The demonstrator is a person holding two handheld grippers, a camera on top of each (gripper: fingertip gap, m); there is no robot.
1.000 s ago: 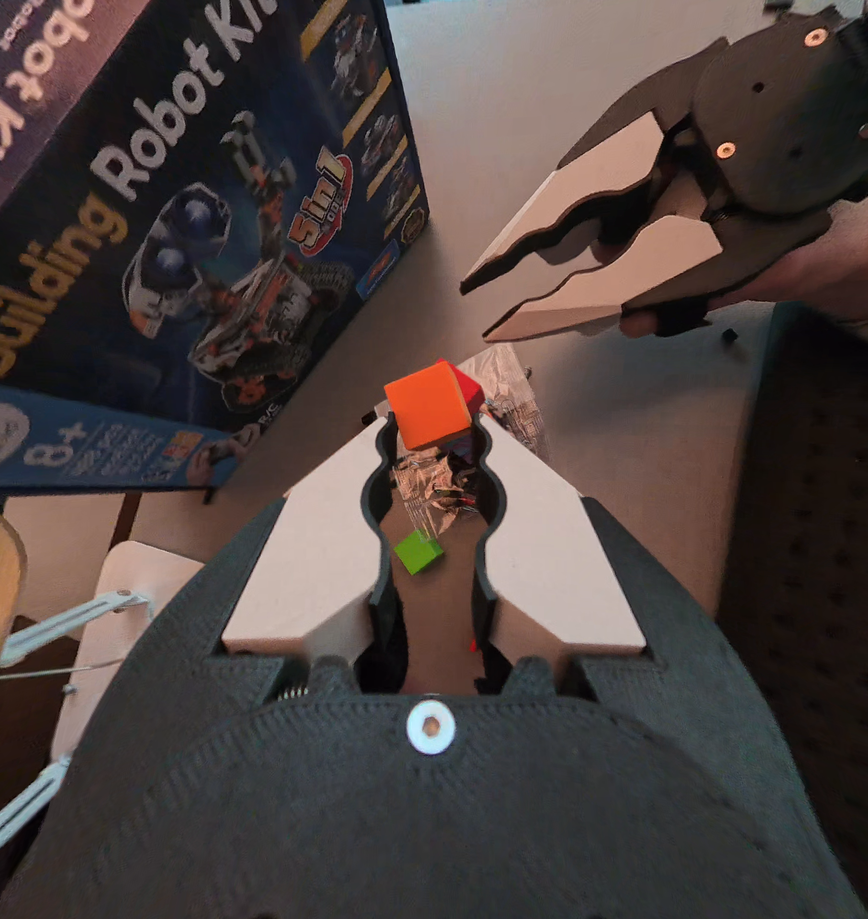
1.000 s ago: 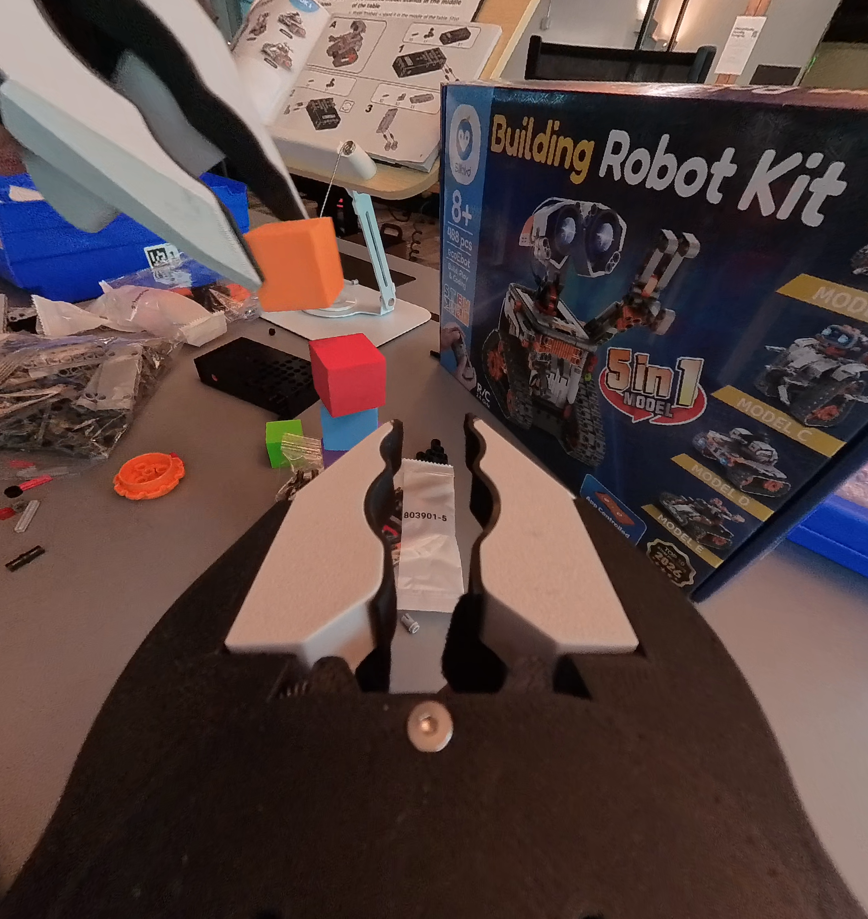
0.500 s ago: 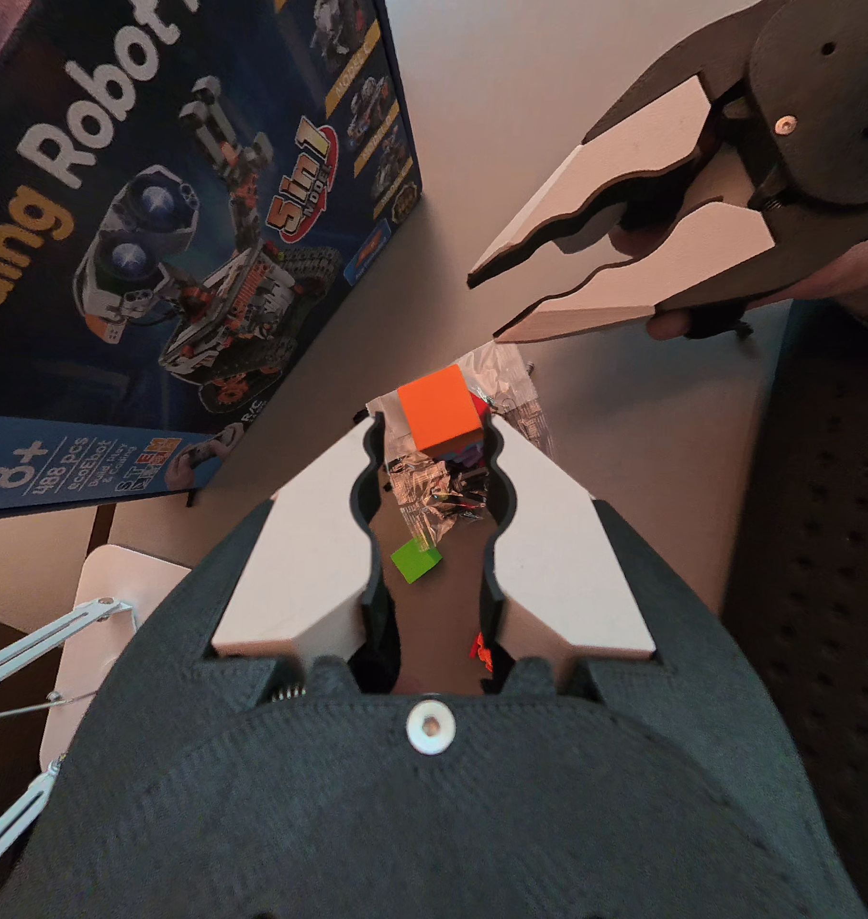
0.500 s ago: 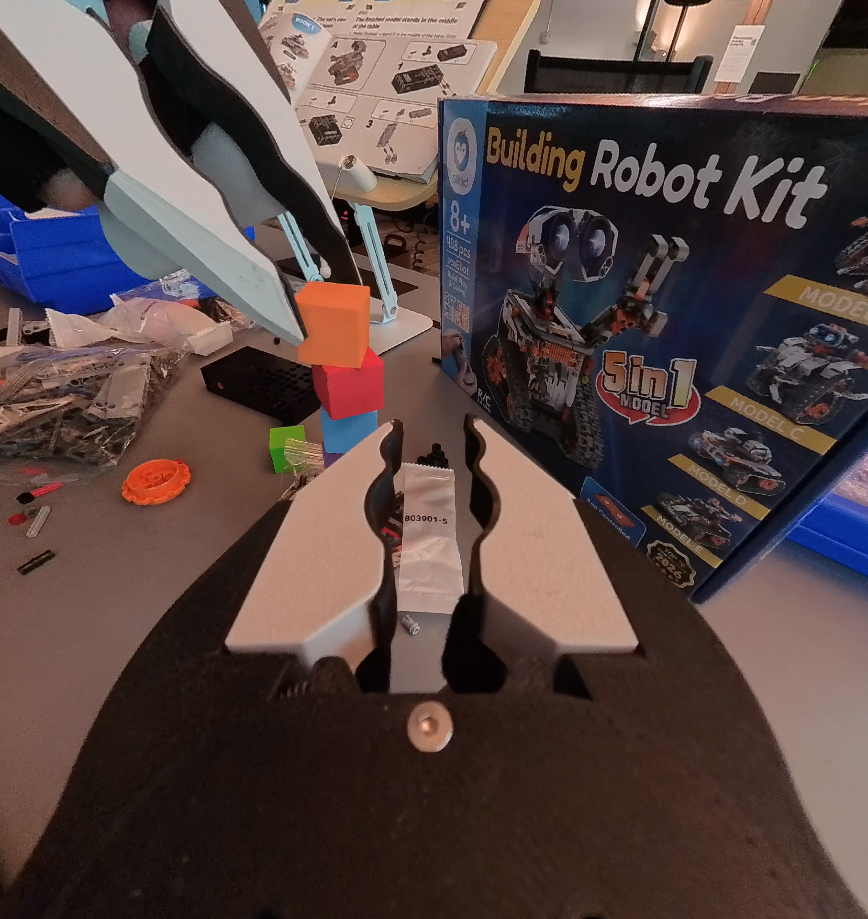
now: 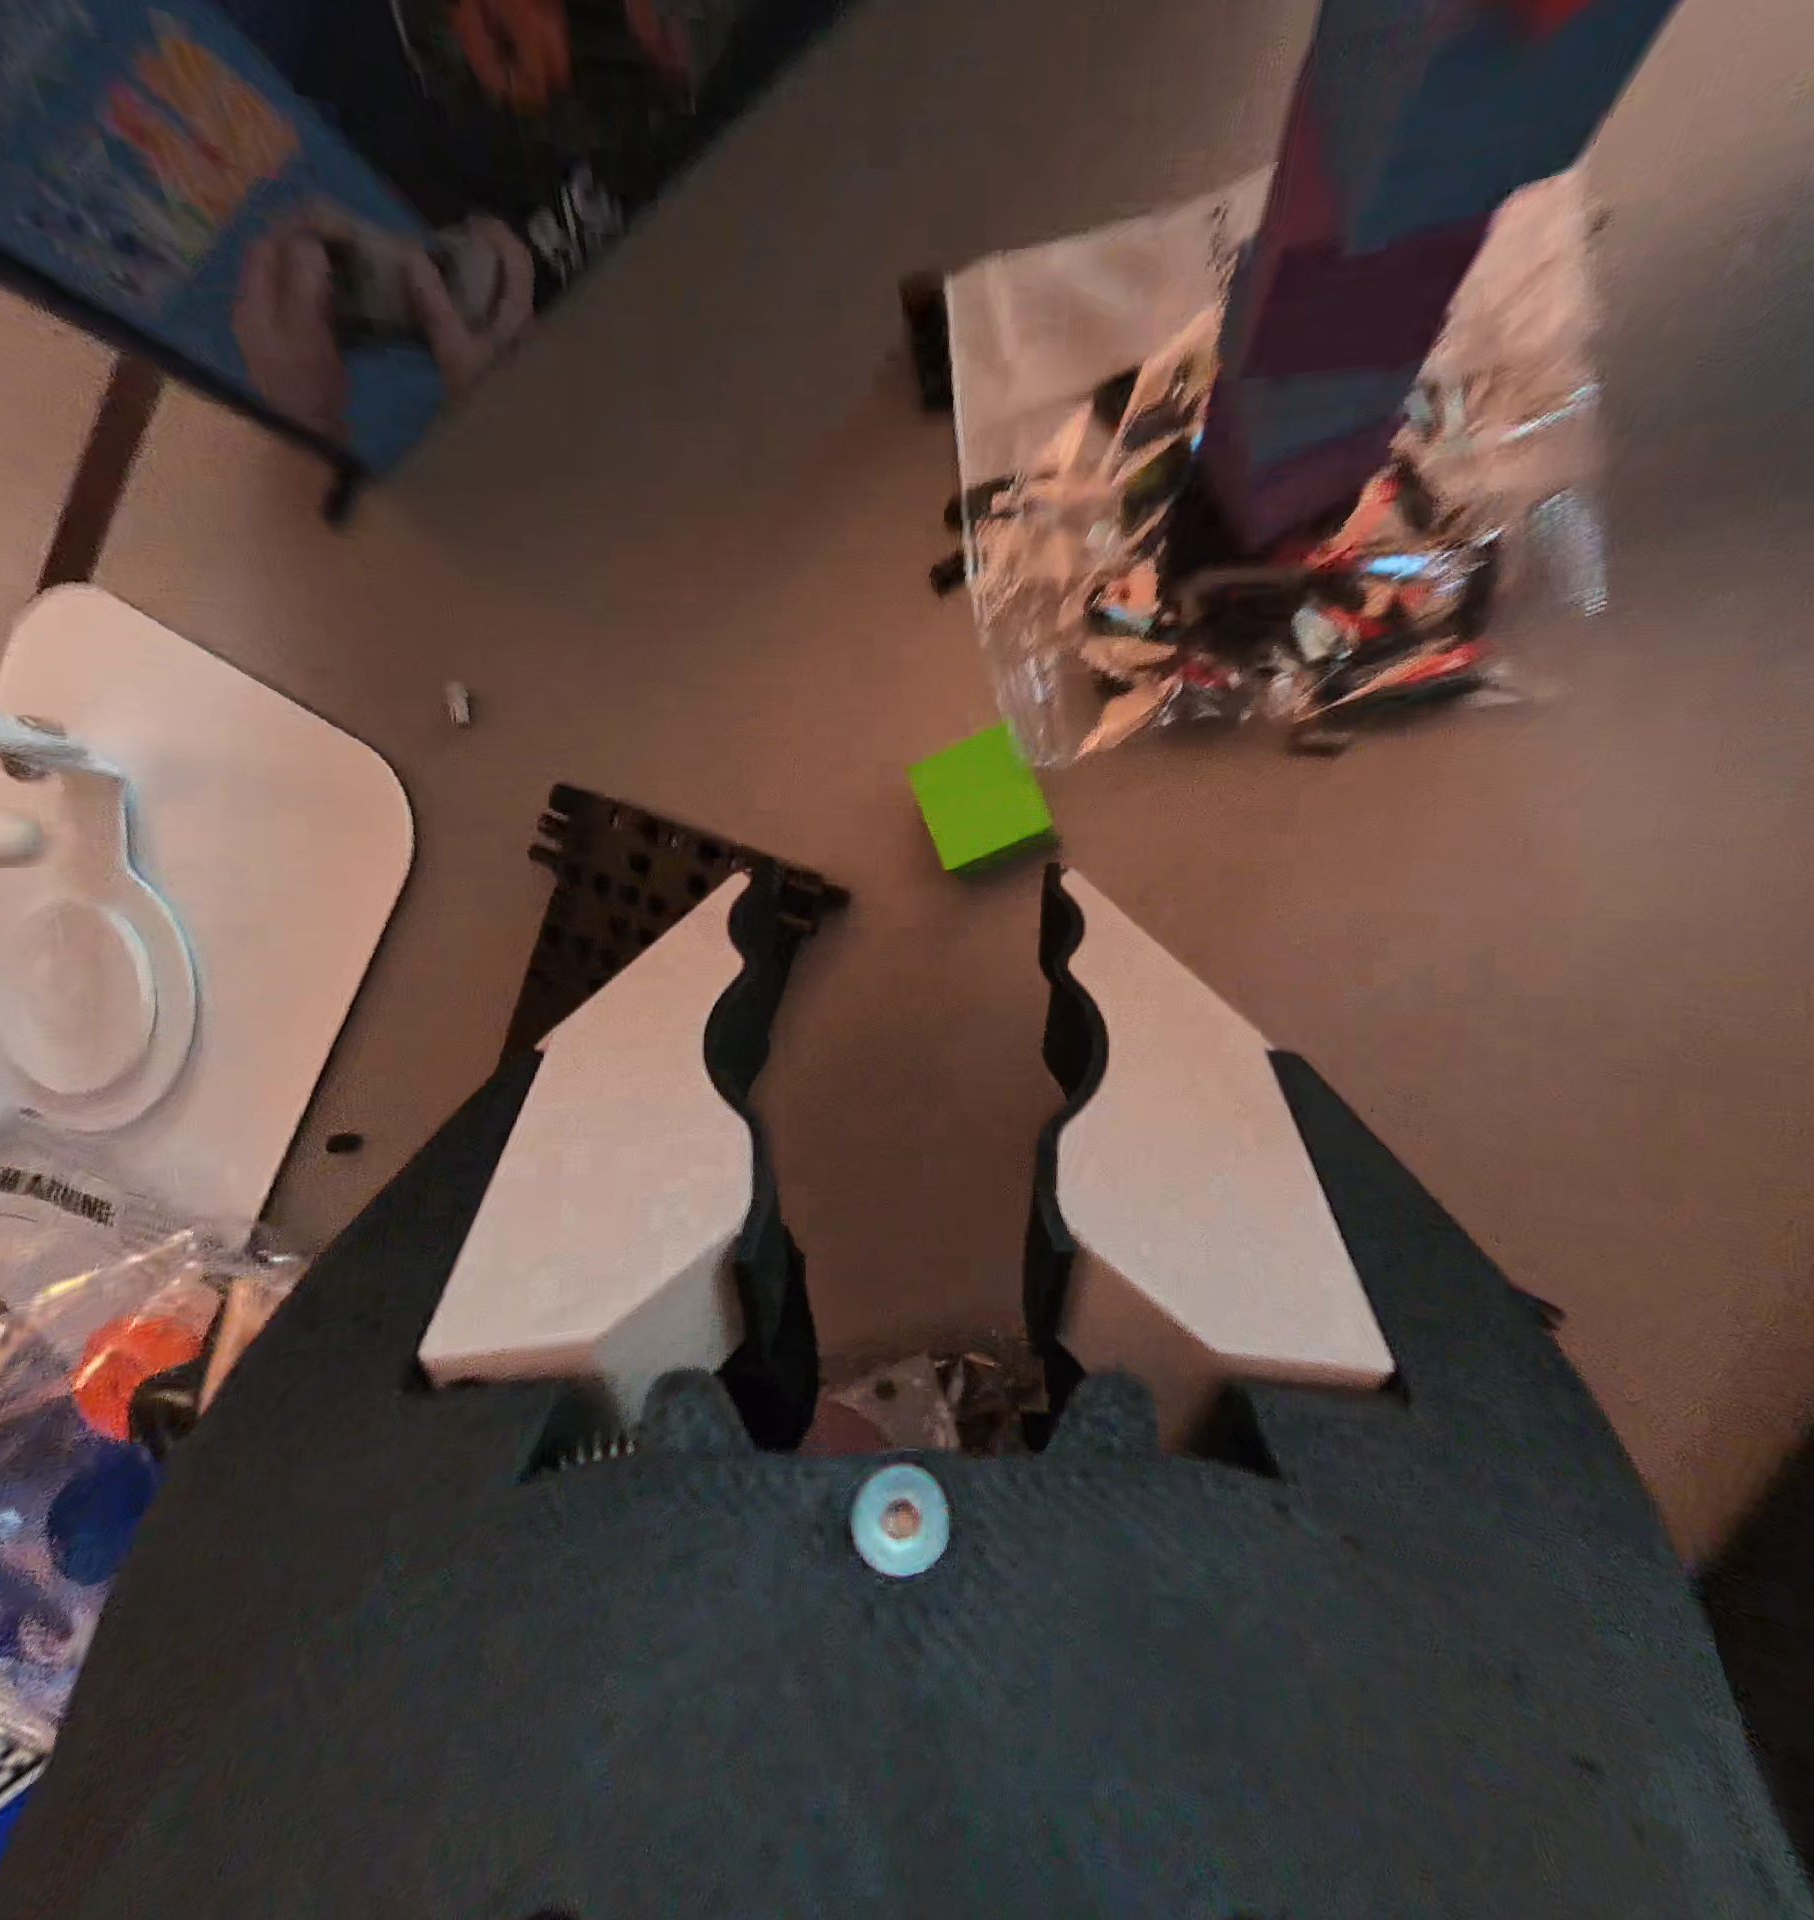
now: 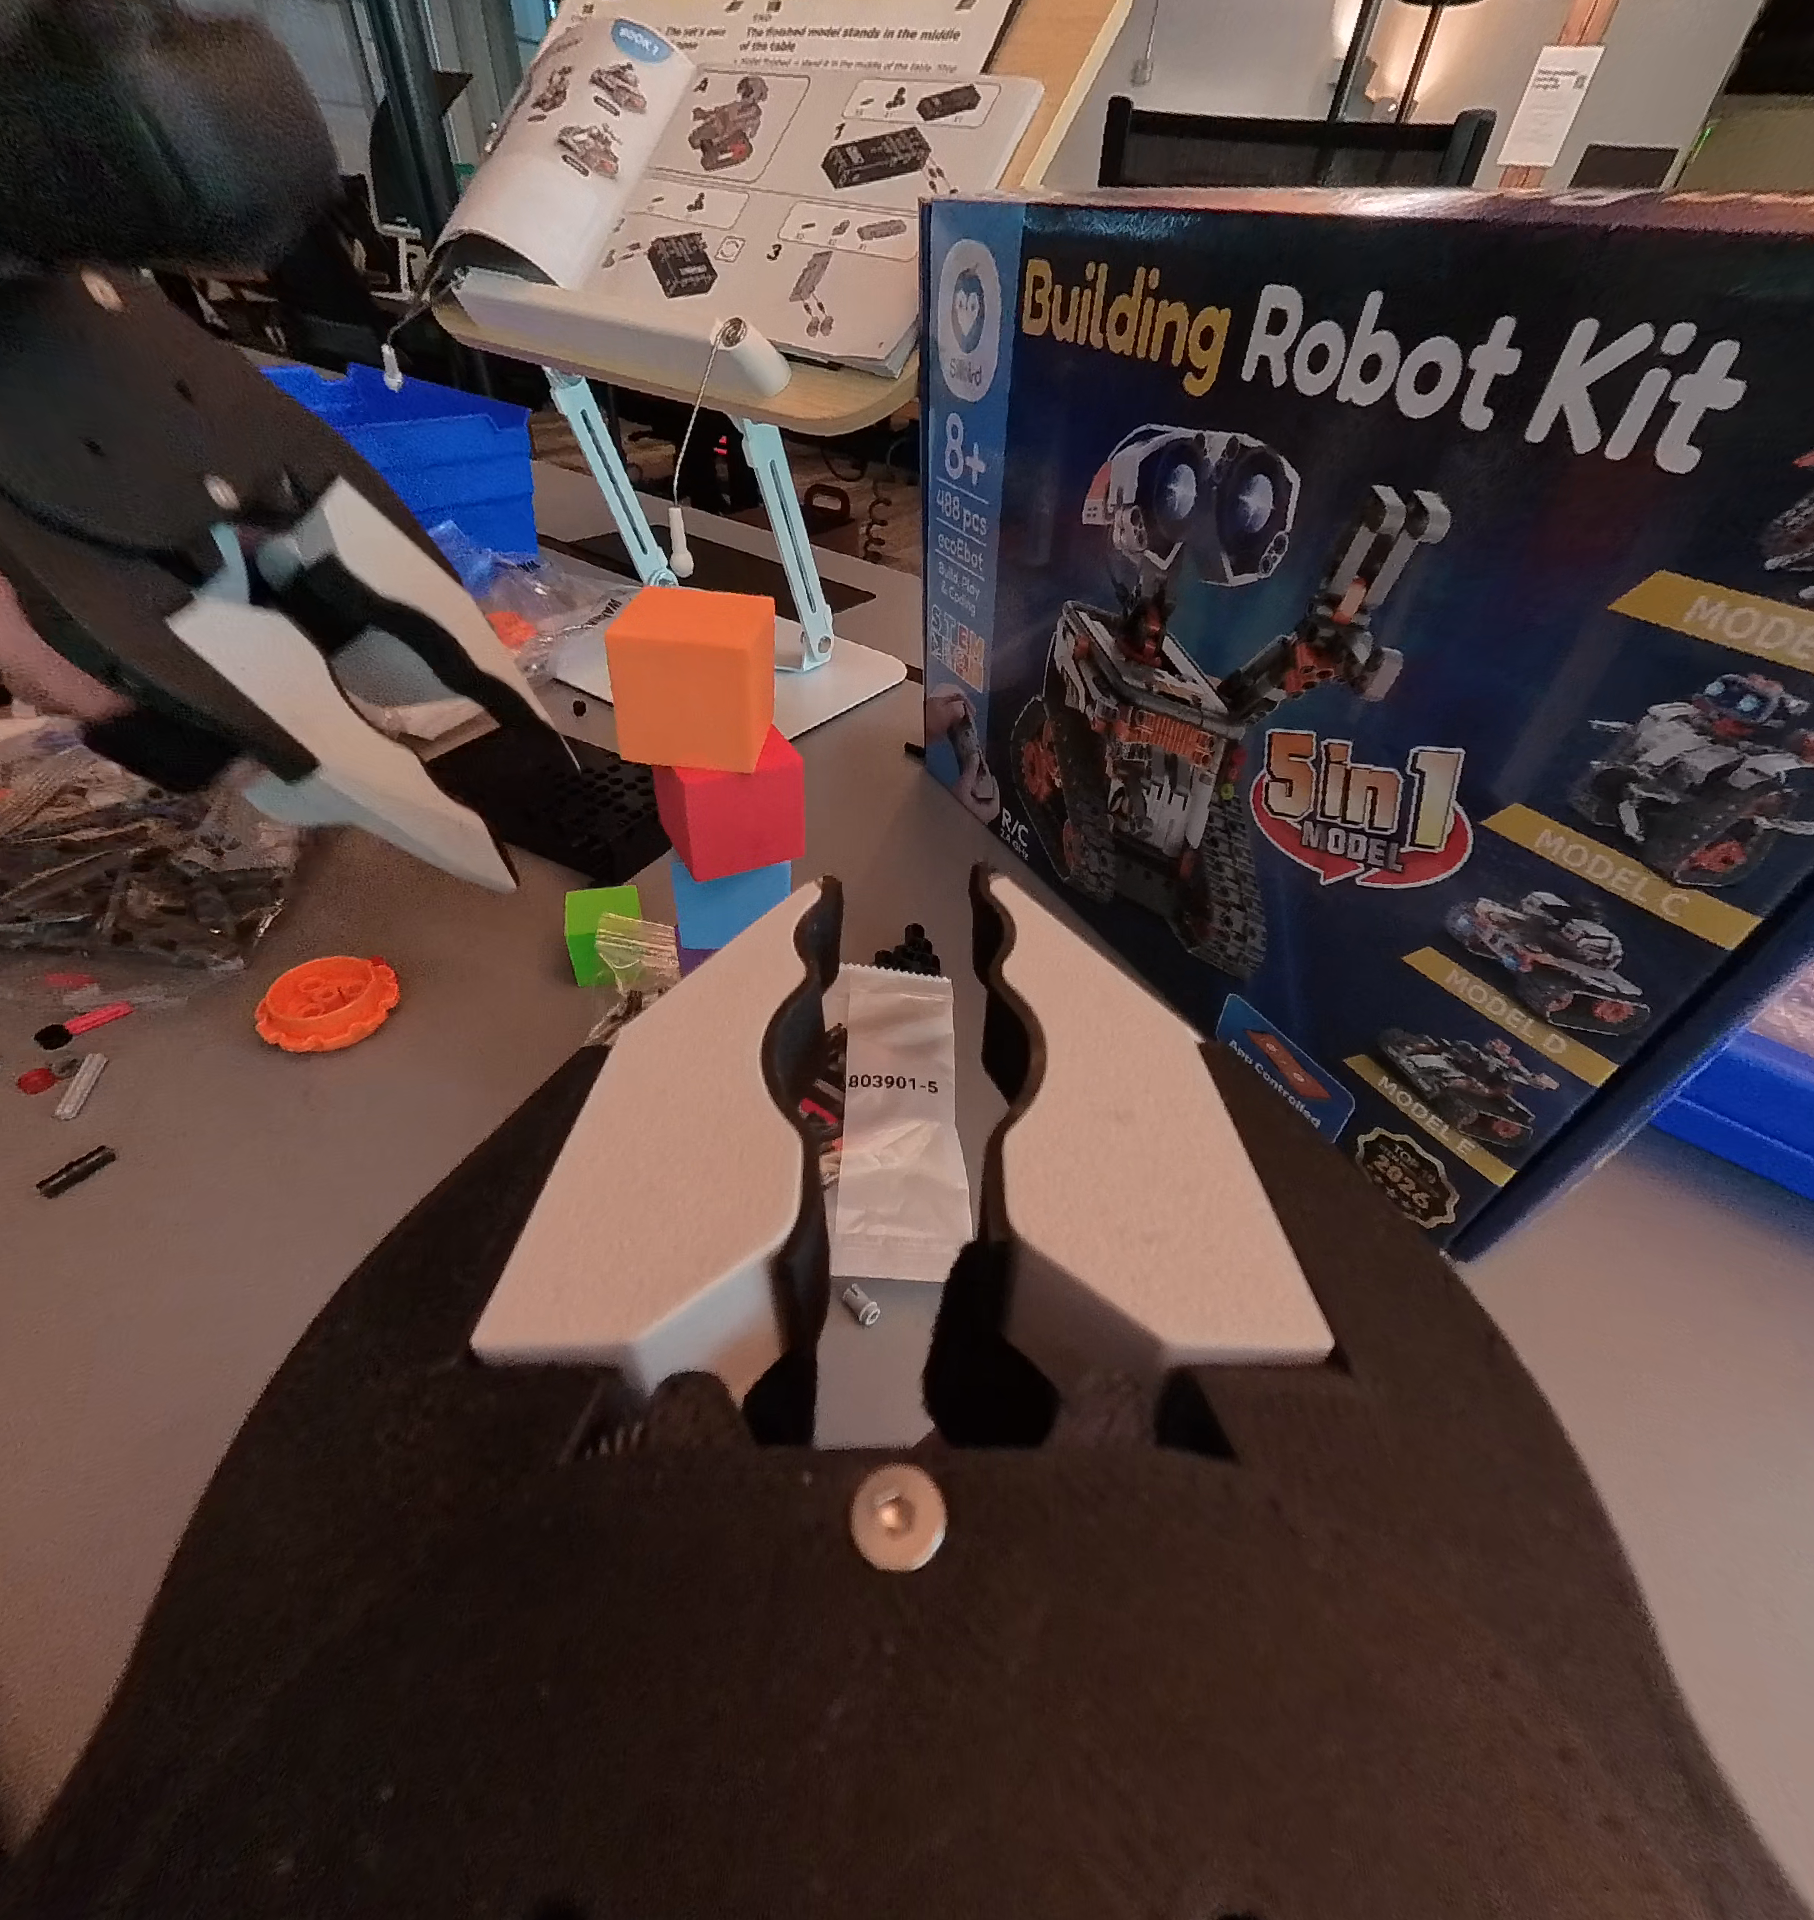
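A stack of cubes stands on the grey table (image 6: 311,1299): an orange cube (image 6: 690,675) sits slightly askew on a red cube (image 6: 731,805), which rests on a blue cube (image 6: 726,899). From above, the stack (image 5: 1329,312) is a blur. My left gripper (image 5: 898,883) is open and empty, and hovers just short of a green cube (image 5: 976,795). It also shows in the right wrist view (image 6: 534,821), left of the stack and apart from it. My right gripper (image 6: 908,883) is open and empty, low over a white sachet (image 6: 898,1122), just in front of the stack.
A big blue robot kit box (image 6: 1402,675) stands right of the stack. A white stand with an open booklet (image 6: 737,208) is behind it. A black perforated plate (image 5: 633,914), bags of parts (image 5: 1277,582), an orange wheel (image 6: 326,1003) and blue bins (image 6: 435,447) lie around. There is about 20 cm between the tips of the two grippers. From my right tips it is roughly 4 cm to the orange cube (image 6: 690,675); from my left, 15 cm.
My left gripper has let go of the orange cube on top of the red one, opened wider and drawn away to the left. My right gripper has stayed put.
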